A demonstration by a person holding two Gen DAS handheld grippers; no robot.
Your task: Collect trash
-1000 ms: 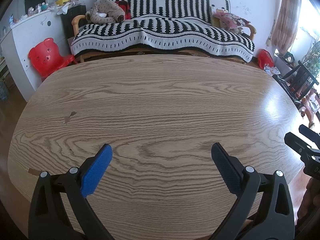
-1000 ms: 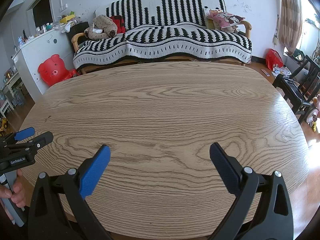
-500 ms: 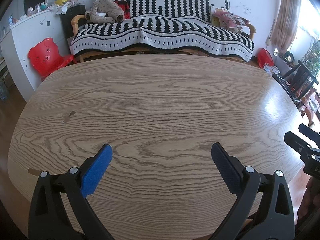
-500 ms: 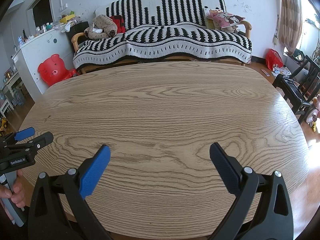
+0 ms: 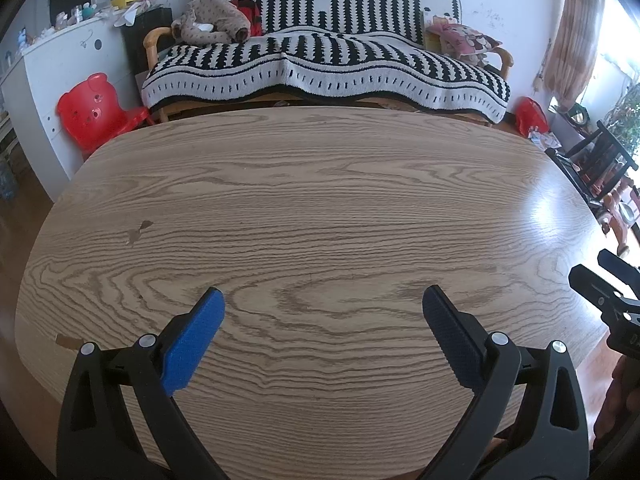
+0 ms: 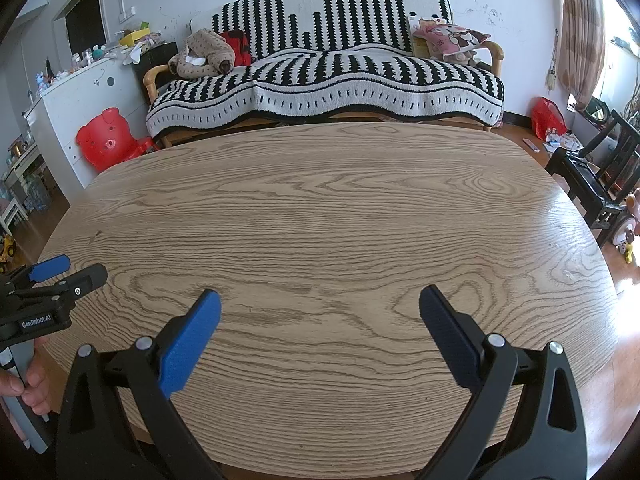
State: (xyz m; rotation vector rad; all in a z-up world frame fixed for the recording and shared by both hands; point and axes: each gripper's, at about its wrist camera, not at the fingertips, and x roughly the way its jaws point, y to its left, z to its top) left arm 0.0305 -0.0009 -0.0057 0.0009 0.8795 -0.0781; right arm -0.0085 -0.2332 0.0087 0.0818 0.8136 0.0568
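While both pairs of jaws stand spread wide and empty, the left gripper (image 5: 322, 312) and right gripper (image 6: 320, 312) hover over a wooden tabletop (image 5: 320, 200) showing no trash, so any reach risks closing on nothing or scraping the wood. Compared with a second ago, nothing has visibly moved.

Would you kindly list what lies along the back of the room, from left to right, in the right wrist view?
White cabinet → red pig-faced chair → brown clothing bundle on the striped sofa → pink cartoon pillow → red bag on the floor → black chair.
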